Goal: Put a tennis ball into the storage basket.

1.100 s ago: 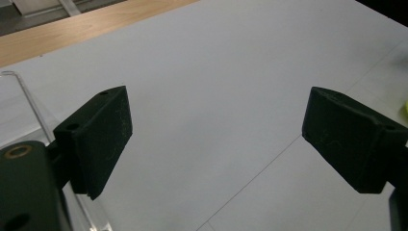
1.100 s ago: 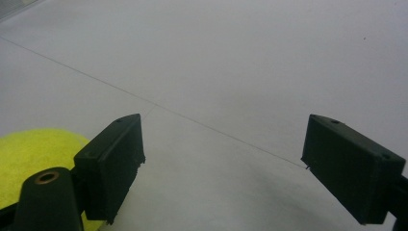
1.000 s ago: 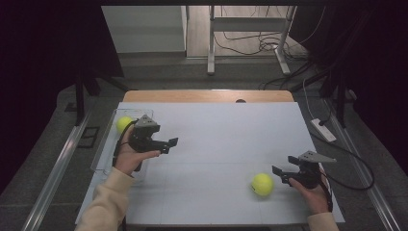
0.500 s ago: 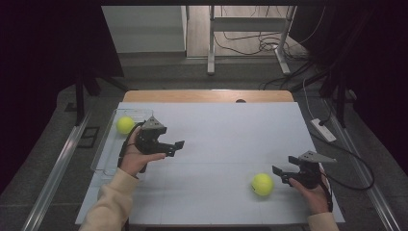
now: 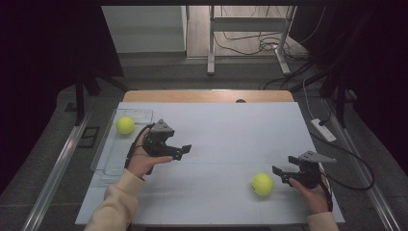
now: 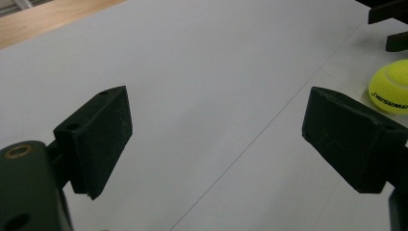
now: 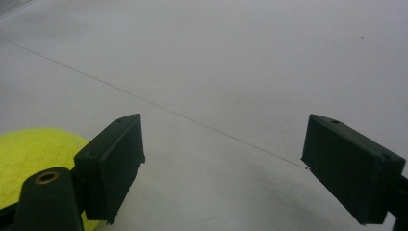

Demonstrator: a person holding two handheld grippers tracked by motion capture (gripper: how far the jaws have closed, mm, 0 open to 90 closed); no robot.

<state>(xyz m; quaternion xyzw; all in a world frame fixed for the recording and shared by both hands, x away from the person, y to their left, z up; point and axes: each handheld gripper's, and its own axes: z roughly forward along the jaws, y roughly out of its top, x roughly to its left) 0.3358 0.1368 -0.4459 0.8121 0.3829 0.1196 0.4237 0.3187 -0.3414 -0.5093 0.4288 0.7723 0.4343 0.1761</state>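
Note:
One yellow tennis ball (image 5: 125, 125) rests in a clear plastic tray (image 5: 107, 161) at the table's left side. To its right my left gripper (image 5: 183, 151) hovers over the white table, open and holding nothing; in the left gripper view (image 6: 216, 115) bare table lies between its jaws. A second tennis ball (image 5: 262, 184) lies on the table near the front right, also seen far off as the ball (image 6: 390, 86). My right gripper (image 5: 279, 174) sits just right of it, open (image 7: 221, 130), with the ball (image 7: 29, 154) outside its left jaw.
The white table top (image 5: 226, 130) has a wooden strip (image 5: 207, 96) along its far edge. A power strip (image 5: 323, 130) and cables lie on the floor beyond the right edge. Dark curtains stand at both sides.
My left gripper has moved right, away from the tray, still open; the ball stays in the tray. The right gripper and the second ball have kept still.

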